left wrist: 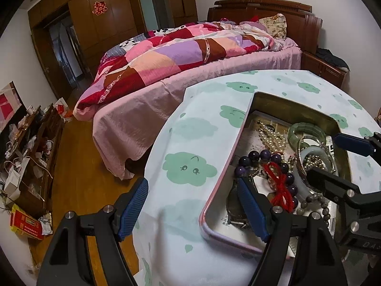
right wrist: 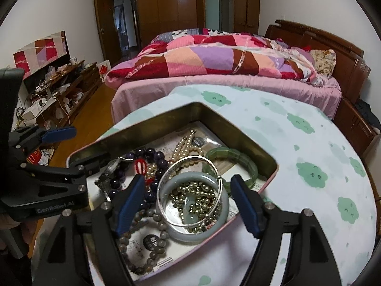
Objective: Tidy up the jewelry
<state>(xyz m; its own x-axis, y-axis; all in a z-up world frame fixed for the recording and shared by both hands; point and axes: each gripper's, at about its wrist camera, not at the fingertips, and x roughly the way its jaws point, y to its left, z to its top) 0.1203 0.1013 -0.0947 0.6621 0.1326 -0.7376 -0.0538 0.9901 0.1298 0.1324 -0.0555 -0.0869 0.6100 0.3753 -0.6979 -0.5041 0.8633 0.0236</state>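
A pink-edged metal tin (left wrist: pixel 215 193) (right wrist: pixel 271 159) sits on the cloud-print cloth and holds tangled jewelry: a pearl necklace (left wrist: pixel 272 138) (right wrist: pixel 184 146), dark purple beads (left wrist: pixel 266 155) (right wrist: pixel 154 155), a red cord knot (left wrist: pixel 279 186), green jade bangles (left wrist: pixel 307 131) (right wrist: pixel 232 157), a pale bangle (right wrist: pixel 215 224) and a silver bangle (right wrist: pixel 190 160). My left gripper (left wrist: pixel 194 206) is open, straddling the tin's near-left wall. My right gripper (right wrist: pixel 188 205) is open, its fingers either side of the pale and silver bangles; it also shows in the left wrist view (left wrist: pixel 333 157).
The round table (left wrist: pixel 181 143) (right wrist: pixel 309 166) has a cloud-print cover. A bed with a patchwork quilt (left wrist: pixel 181 54) (right wrist: pixel 214 57) stands behind it. A cluttered low wooden cabinet (left wrist: pixel 31 157) (right wrist: pixel 59 88) lines the left wall, with wood floor between.
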